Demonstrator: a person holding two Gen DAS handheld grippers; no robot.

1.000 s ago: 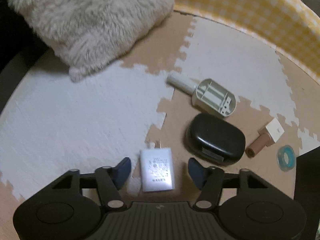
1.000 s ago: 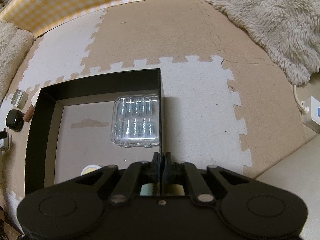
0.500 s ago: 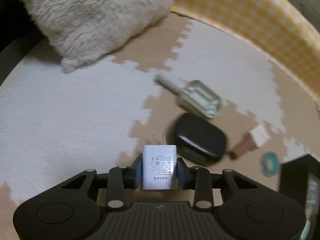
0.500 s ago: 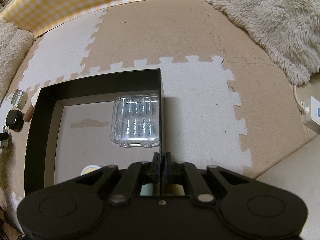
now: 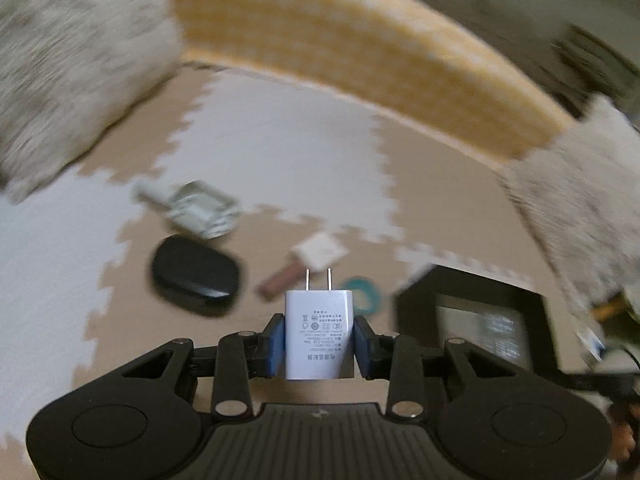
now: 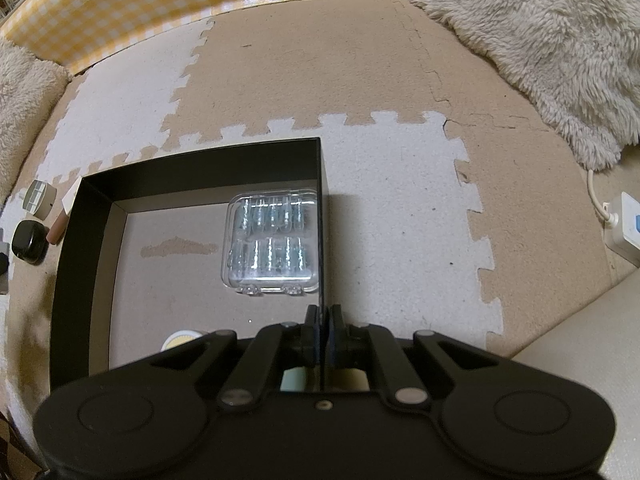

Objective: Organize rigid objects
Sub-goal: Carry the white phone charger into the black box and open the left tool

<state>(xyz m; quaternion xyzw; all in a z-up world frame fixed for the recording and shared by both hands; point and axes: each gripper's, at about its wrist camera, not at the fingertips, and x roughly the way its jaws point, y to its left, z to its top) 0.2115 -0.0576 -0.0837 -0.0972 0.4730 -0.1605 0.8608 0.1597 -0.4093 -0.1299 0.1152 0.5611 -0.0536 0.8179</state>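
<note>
My left gripper is shut on a white USB wall charger, prongs up, held above the foam mat. Below it lie a black oval case, a white scoop, a brown tube with a white cap and a teal ring. The black box is to the right. My right gripper is shut on the right wall of the black box. Inside it lie a clear plastic case and a yellow round lid.
A yellow checked cushion edge borders the mat at the back. Fluffy rugs lie at the left and the right. A white power strip with a cable sits at the far right.
My left gripper closed on the charger, lifted it off the mat and swung right toward the black box. My right gripper has stayed put on the box wall.
</note>
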